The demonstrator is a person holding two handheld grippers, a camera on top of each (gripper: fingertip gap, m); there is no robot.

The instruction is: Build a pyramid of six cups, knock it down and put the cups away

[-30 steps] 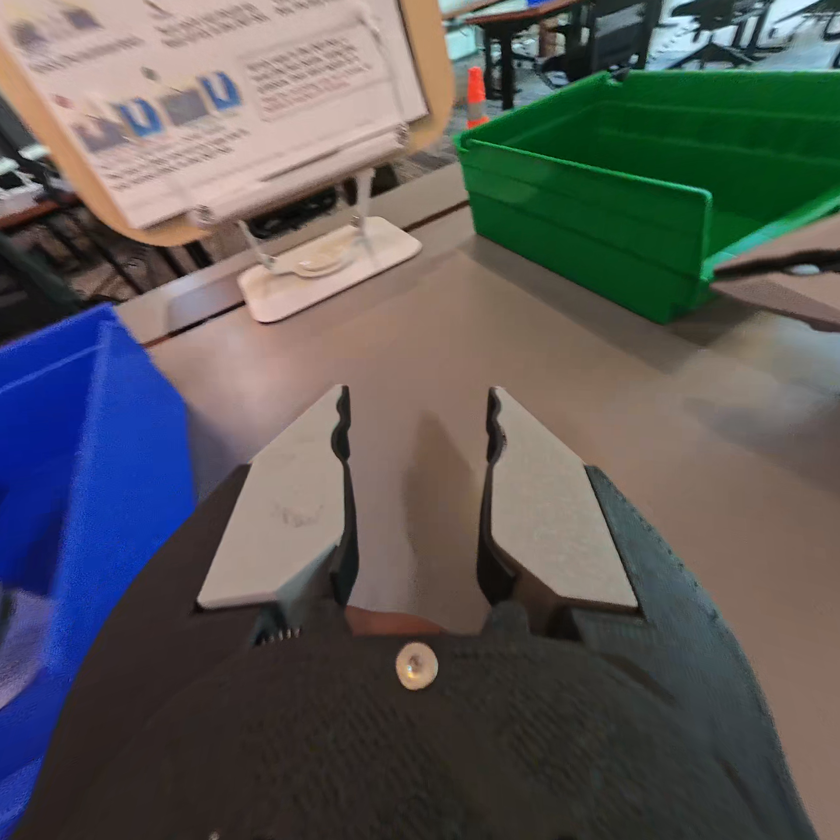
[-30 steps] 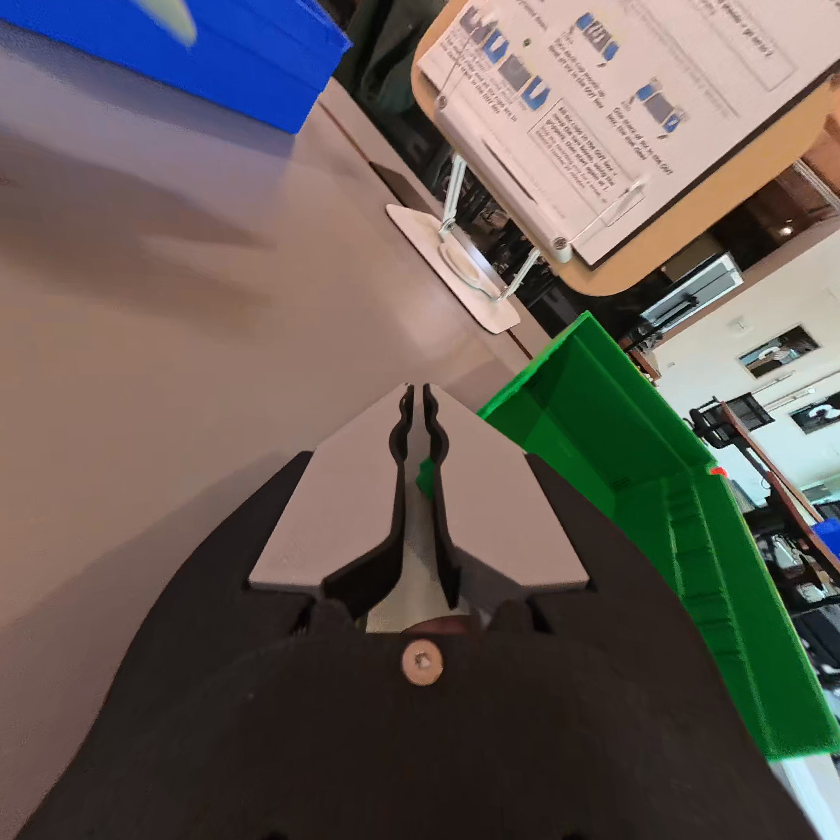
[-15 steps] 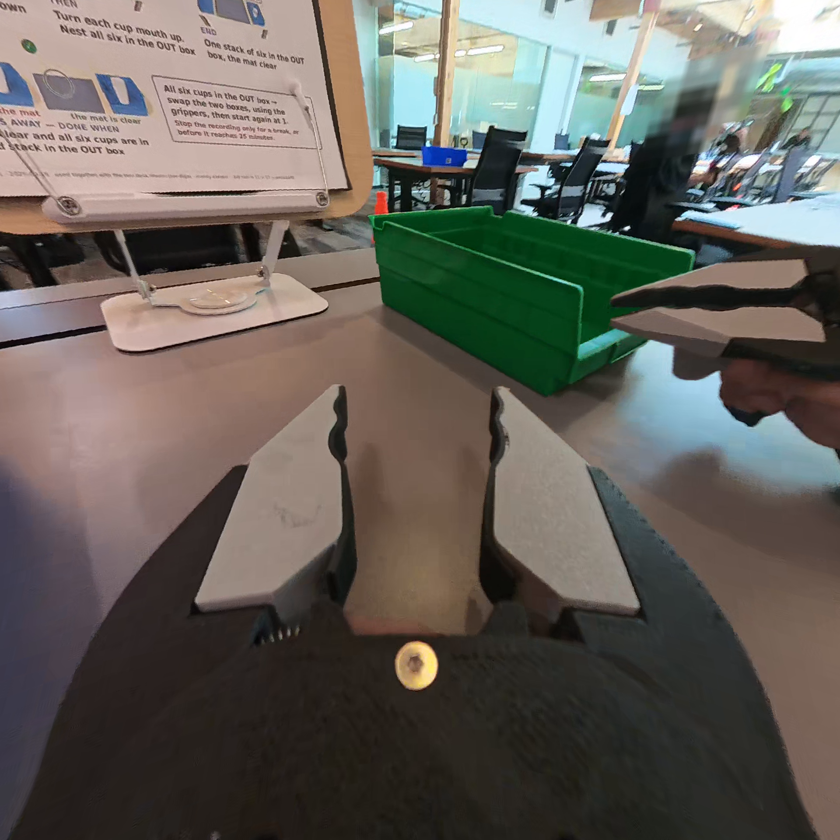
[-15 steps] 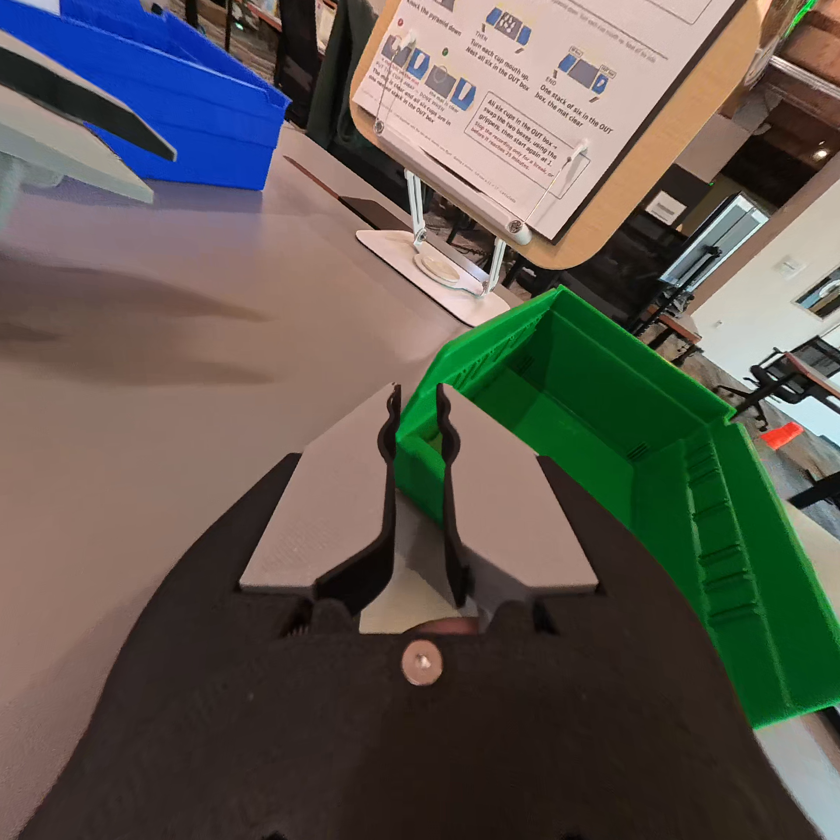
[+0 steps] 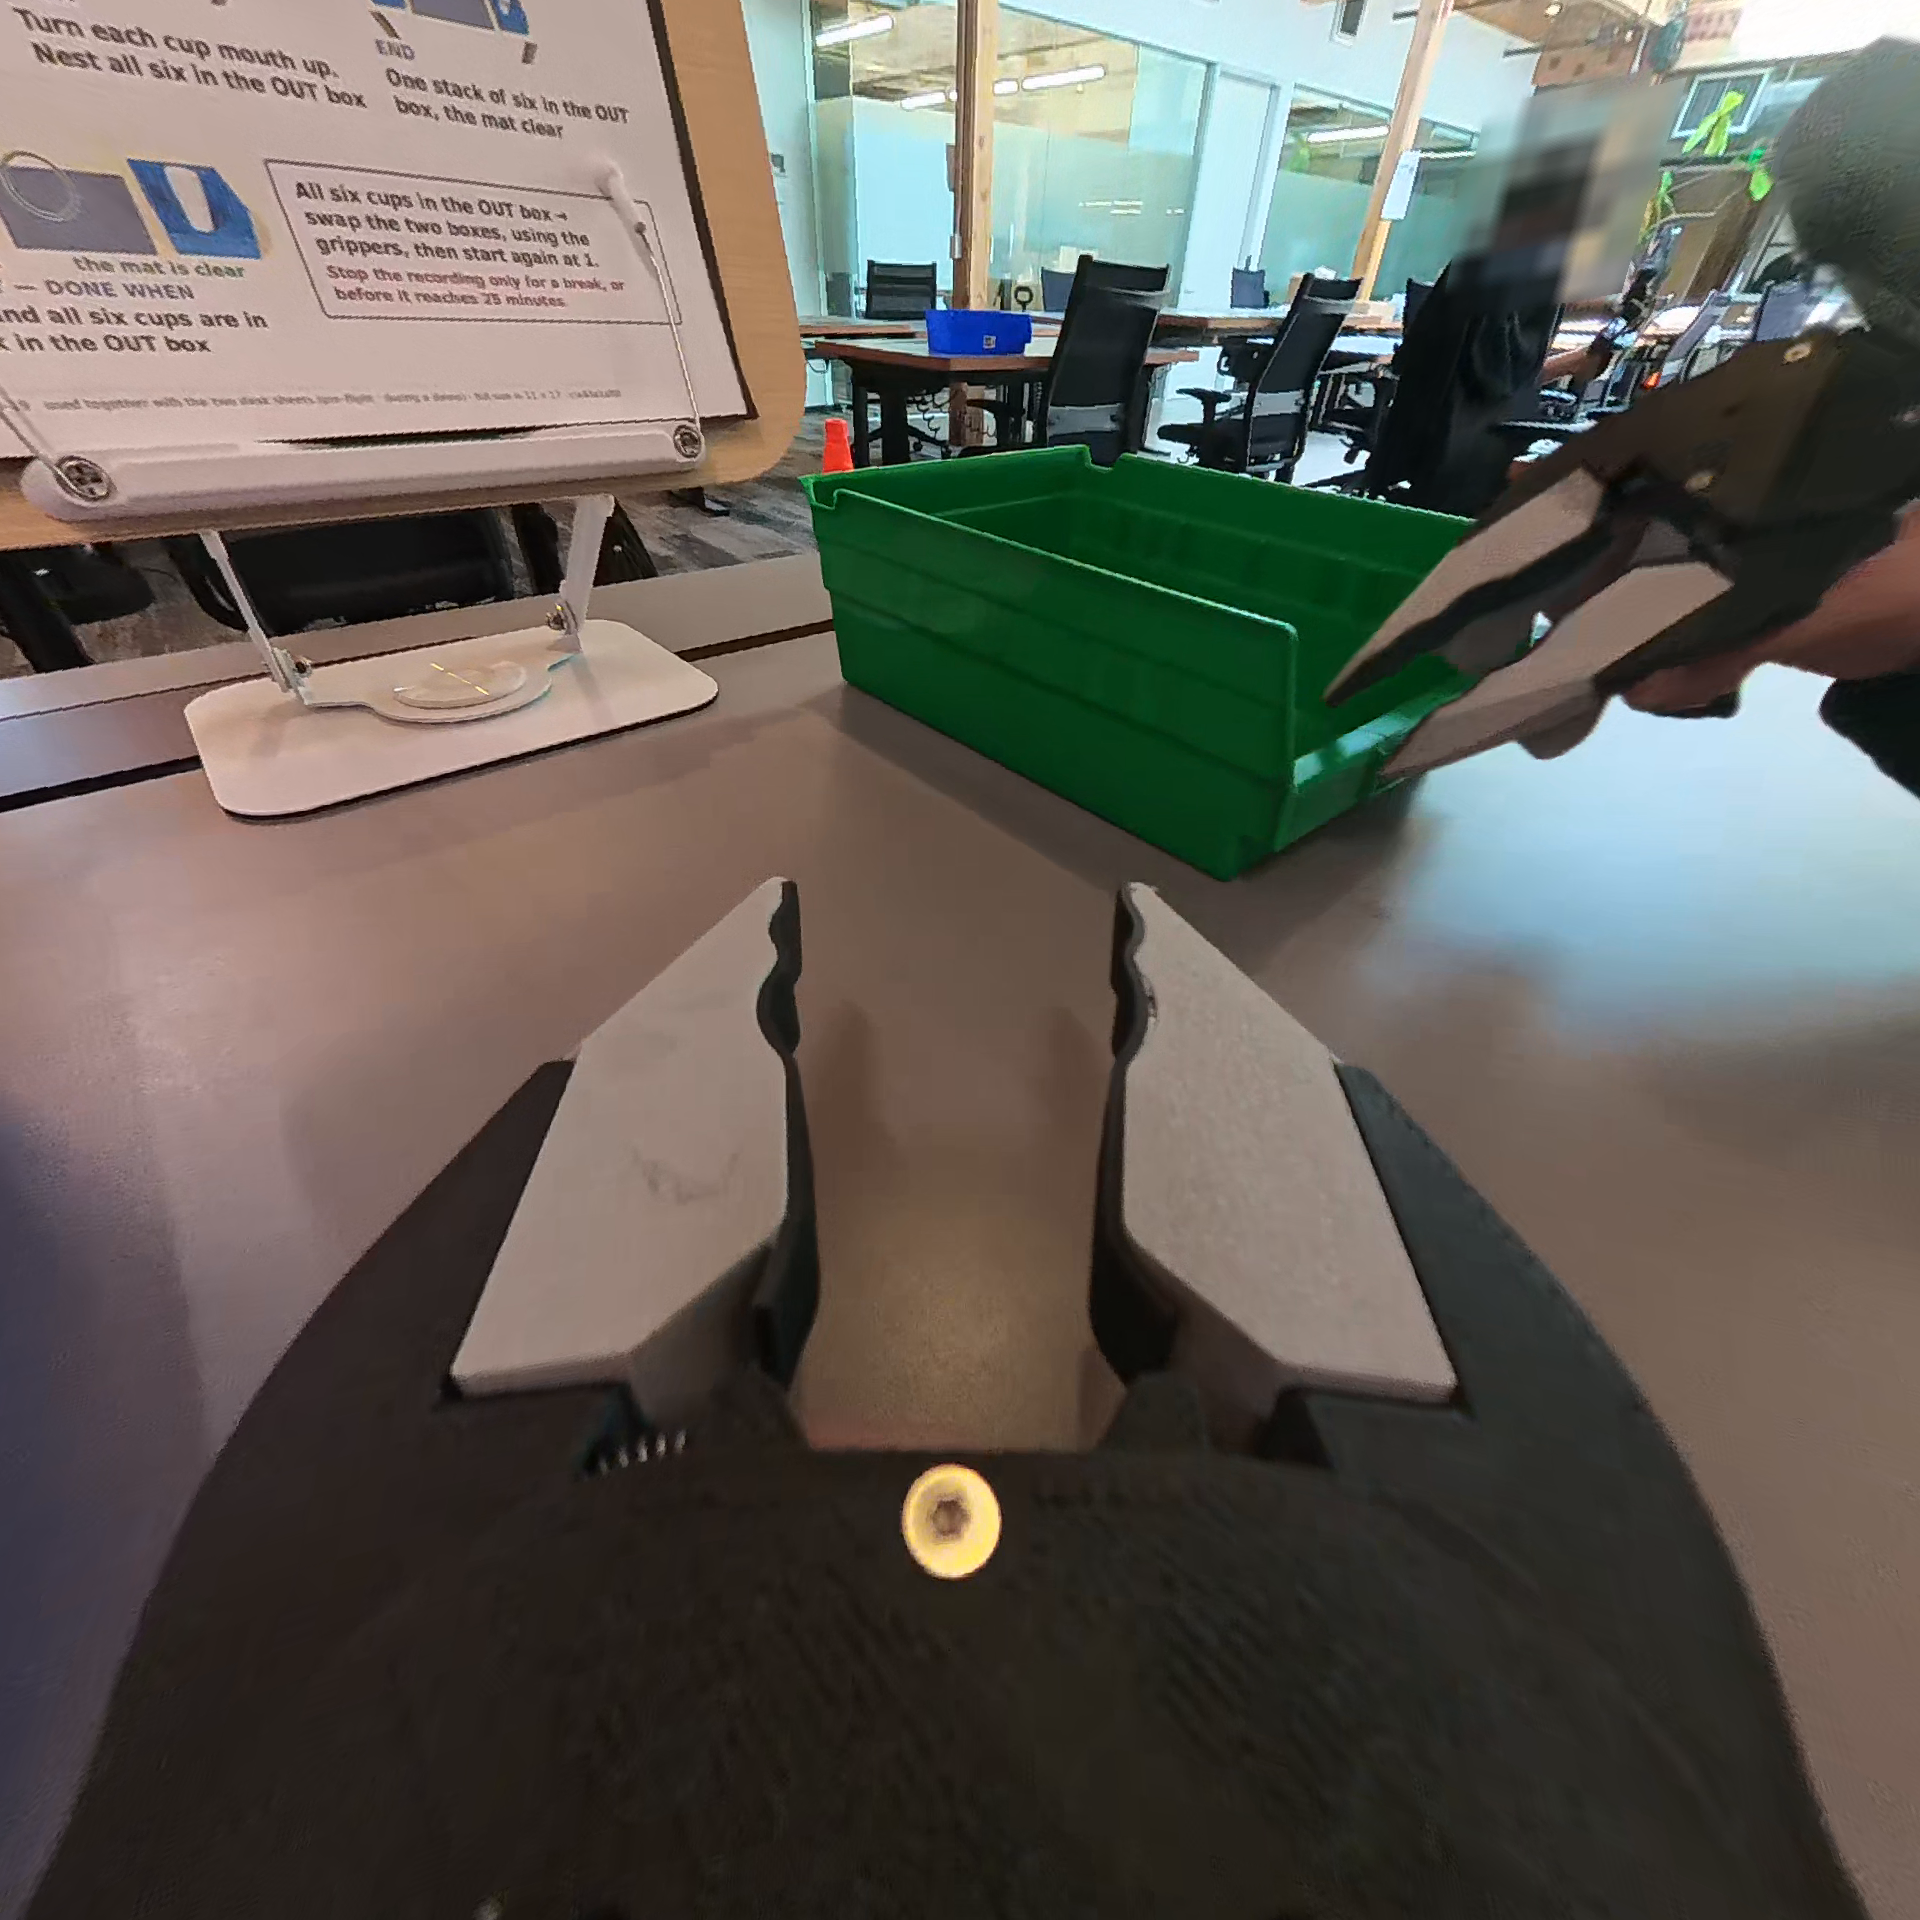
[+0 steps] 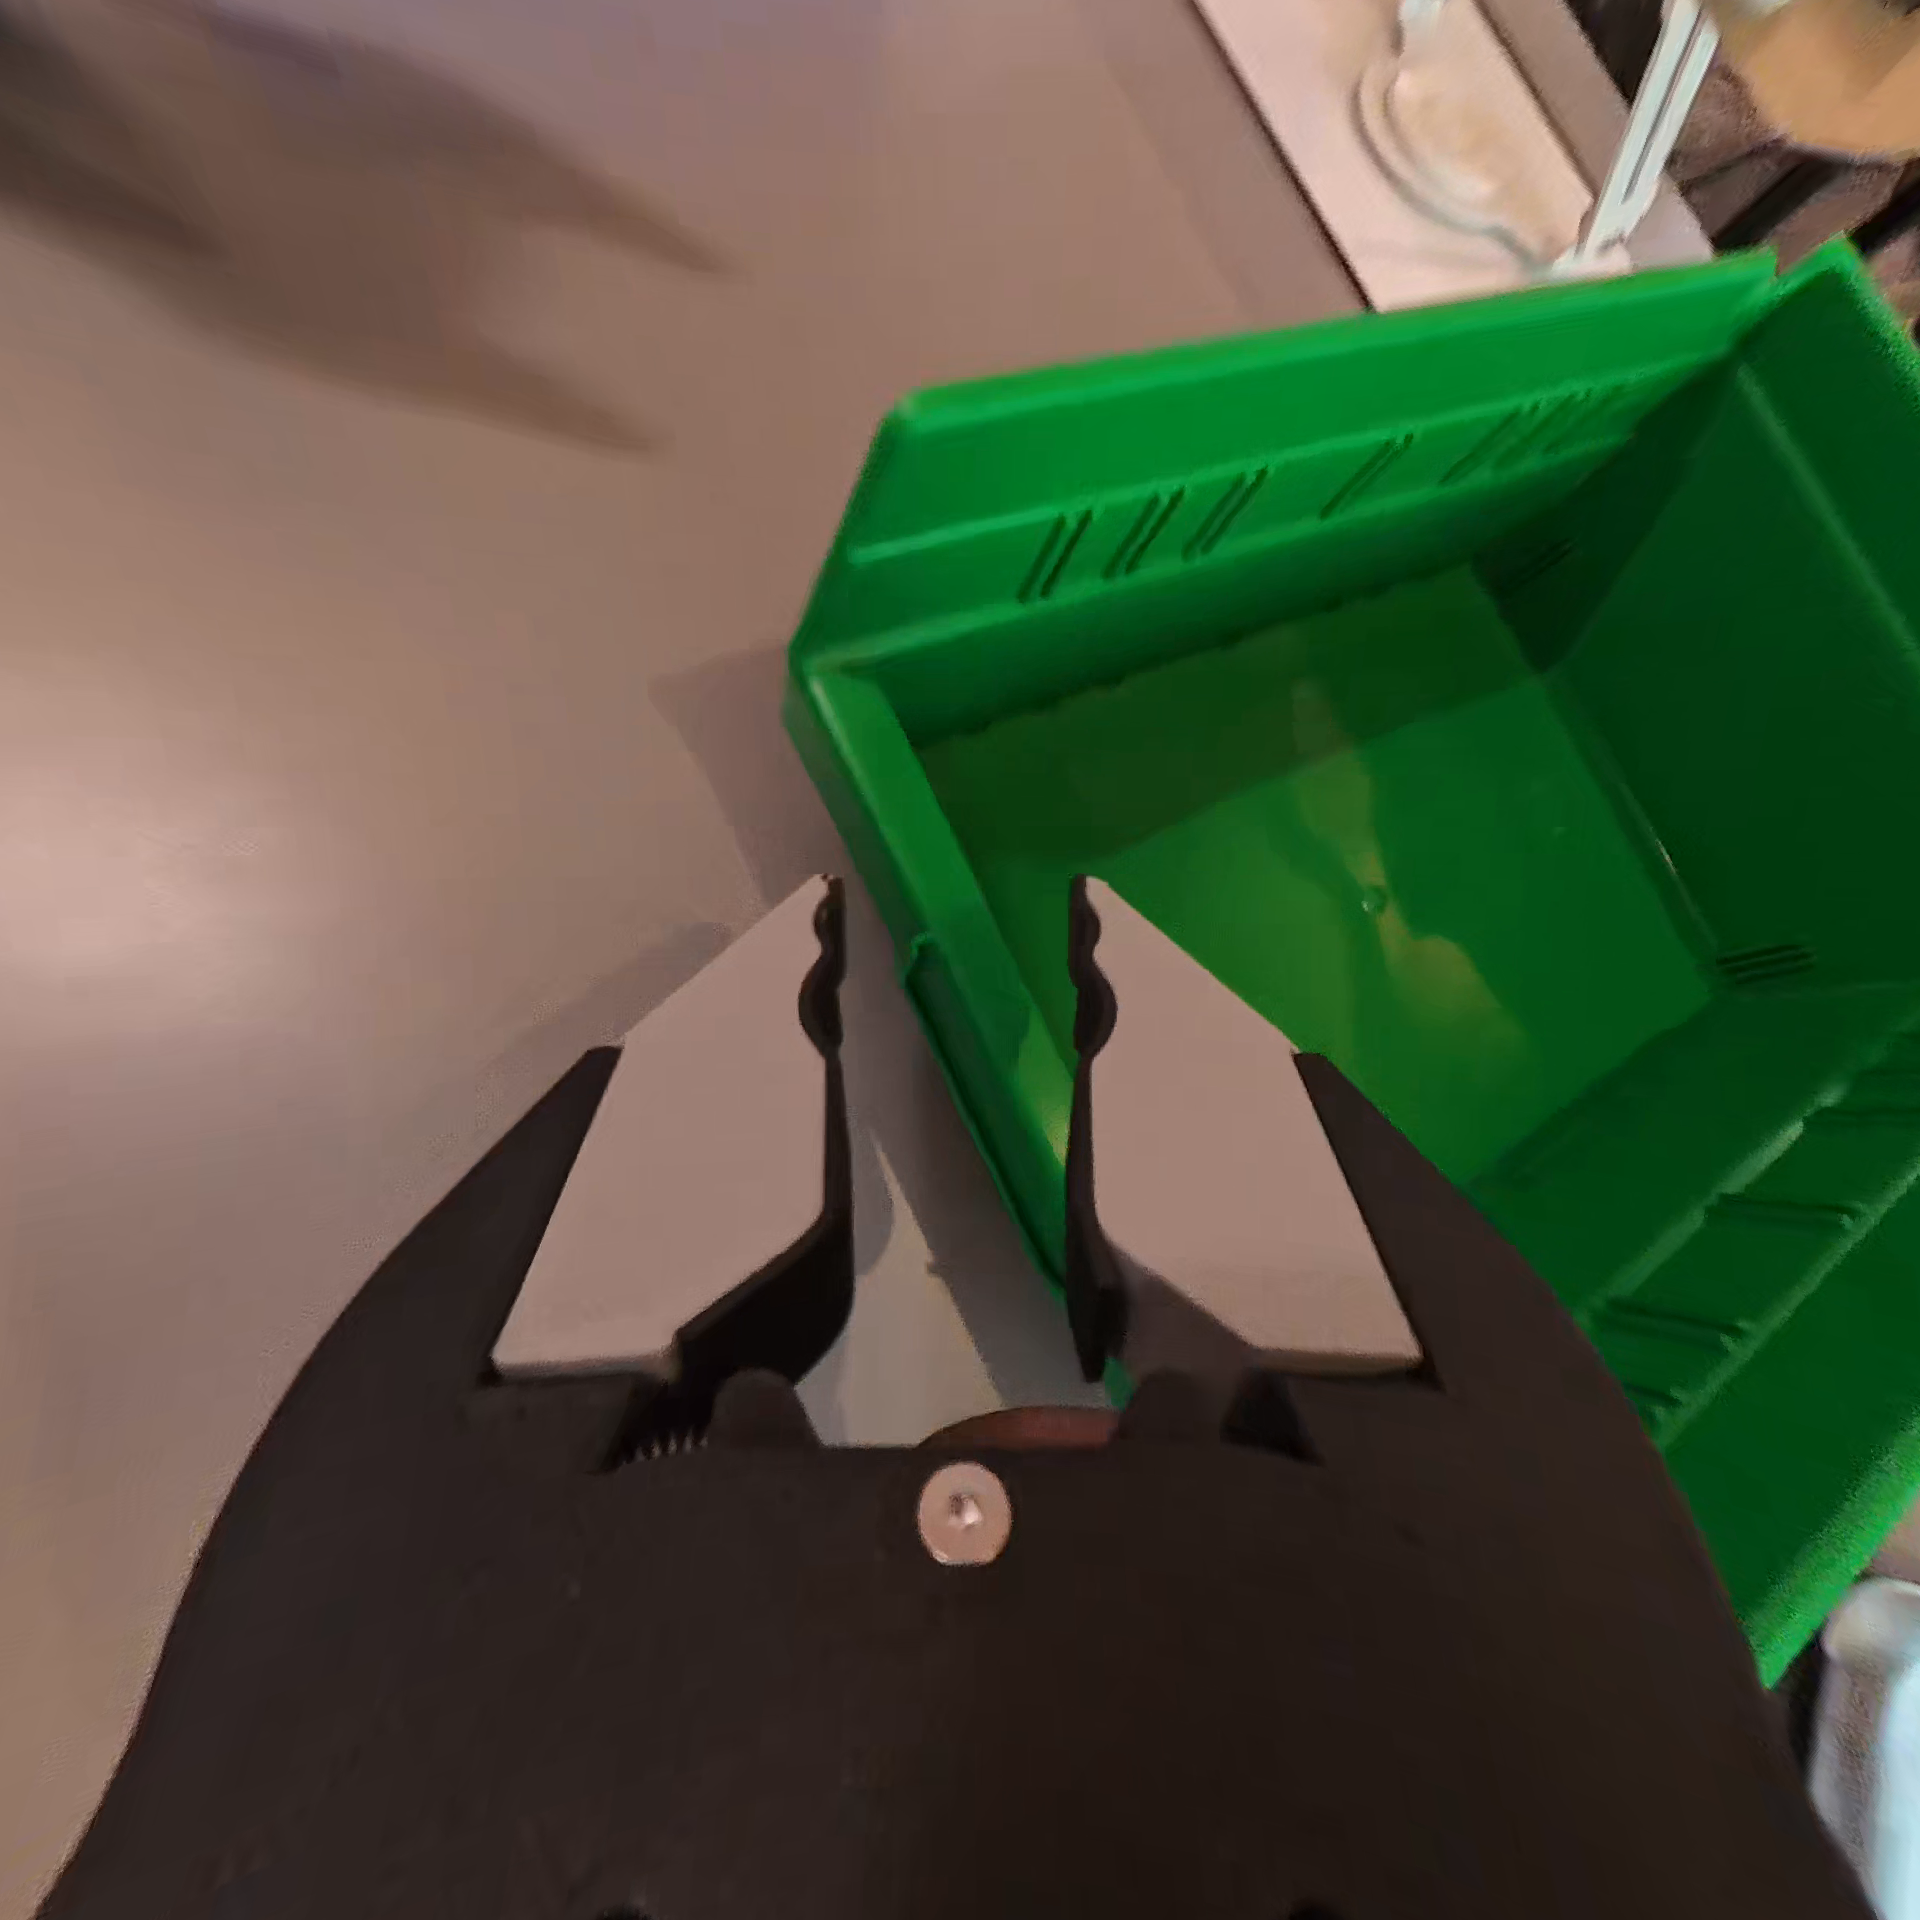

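Observation:
No cups show in either view. The green bin [image 5: 1039, 623] stands empty on the grey table [image 5: 416, 987], at the right of the left wrist view. My left gripper [image 5: 956, 904] is open and empty, low over the bare table, short of the bin. My right gripper [image 6: 956, 888] is open and tilted down over the bin's [image 6: 1299, 468] near corner, with the low front wall running between its two fingers. It also shows in the left wrist view [image 5: 1366, 732], held by a hand, its tips at the bin's front right corner.
An instruction board [image 5: 364, 239] on a white stand [image 5: 447, 707] stands at the table's back left; the stand's base also shows in the right wrist view [image 6: 1455, 135]. Office desks, chairs and a person lie beyond the table. There is about 20 cm between the tips of the two grippers.
My right gripper has opened and tipped down over the green bin's front wall. My left gripper has stayed open and swung right, and the blue bin has left its view.

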